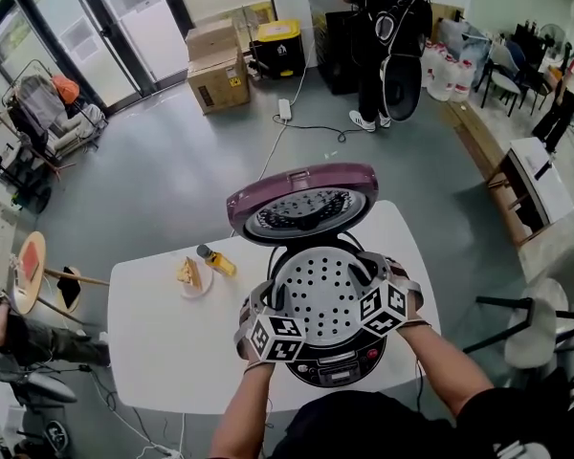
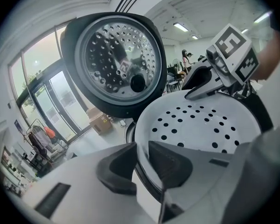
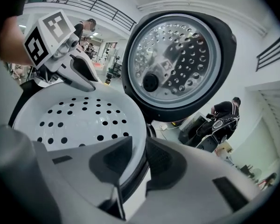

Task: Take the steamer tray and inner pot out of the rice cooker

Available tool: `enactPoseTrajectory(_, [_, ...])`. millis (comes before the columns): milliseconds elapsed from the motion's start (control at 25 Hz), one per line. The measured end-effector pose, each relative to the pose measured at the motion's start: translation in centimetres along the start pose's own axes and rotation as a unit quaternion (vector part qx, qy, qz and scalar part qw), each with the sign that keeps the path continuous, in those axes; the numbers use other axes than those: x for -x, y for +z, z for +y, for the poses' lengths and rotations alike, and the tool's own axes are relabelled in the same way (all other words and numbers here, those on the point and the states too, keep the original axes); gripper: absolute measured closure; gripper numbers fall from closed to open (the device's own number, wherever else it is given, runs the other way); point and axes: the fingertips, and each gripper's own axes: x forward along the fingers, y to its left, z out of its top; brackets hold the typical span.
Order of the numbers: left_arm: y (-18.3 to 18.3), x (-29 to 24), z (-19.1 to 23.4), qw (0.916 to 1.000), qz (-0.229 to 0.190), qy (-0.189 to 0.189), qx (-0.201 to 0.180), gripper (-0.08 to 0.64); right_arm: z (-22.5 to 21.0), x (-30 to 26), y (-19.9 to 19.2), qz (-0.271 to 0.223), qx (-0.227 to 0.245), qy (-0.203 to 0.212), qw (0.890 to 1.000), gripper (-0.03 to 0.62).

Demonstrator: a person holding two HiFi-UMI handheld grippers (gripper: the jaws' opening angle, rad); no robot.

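The rice cooker [image 1: 337,365] stands on the white table [image 1: 153,352] with its lid [image 1: 301,204] swung up and back. Inside it sits the white perforated steamer tray [image 1: 320,295]. My left gripper [image 1: 268,296] is shut on the tray's left rim, one pad inside and one outside, as the left gripper view shows [image 2: 141,148]. My right gripper [image 1: 369,272] is shut on the opposite rim in the same way [image 3: 139,146]. The tray [image 2: 205,125] [image 3: 79,120] rests level in the cooker. The inner pot is hidden under the tray.
A small plate with food [image 1: 191,275] and a yellow bottle [image 1: 215,259] lie on the table left of the cooker. Chairs [image 1: 536,323] stand at the right. A person [image 1: 383,36] and cardboard boxes [image 1: 218,70] are far back on the floor.
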Motion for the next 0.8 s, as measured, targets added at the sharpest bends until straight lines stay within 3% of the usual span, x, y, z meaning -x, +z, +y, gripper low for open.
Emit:
enactPoseTrajectory(440, [3.3, 4.1, 2.2, 0.9986, -0.035, 0.036, -0.014, 0.479, -2.2, 4.0, 4.4, -0.054, 0.008, -0.038, 0.998, 0.509])
enactPoseTrajectory(800, [4.6, 8.9, 3.8, 0.9958, -0.041, 0.081, -0.014, 0.477, -2.5, 7.7, 8.6, -0.109, 0.019, -0.036, 0.993, 0.514])
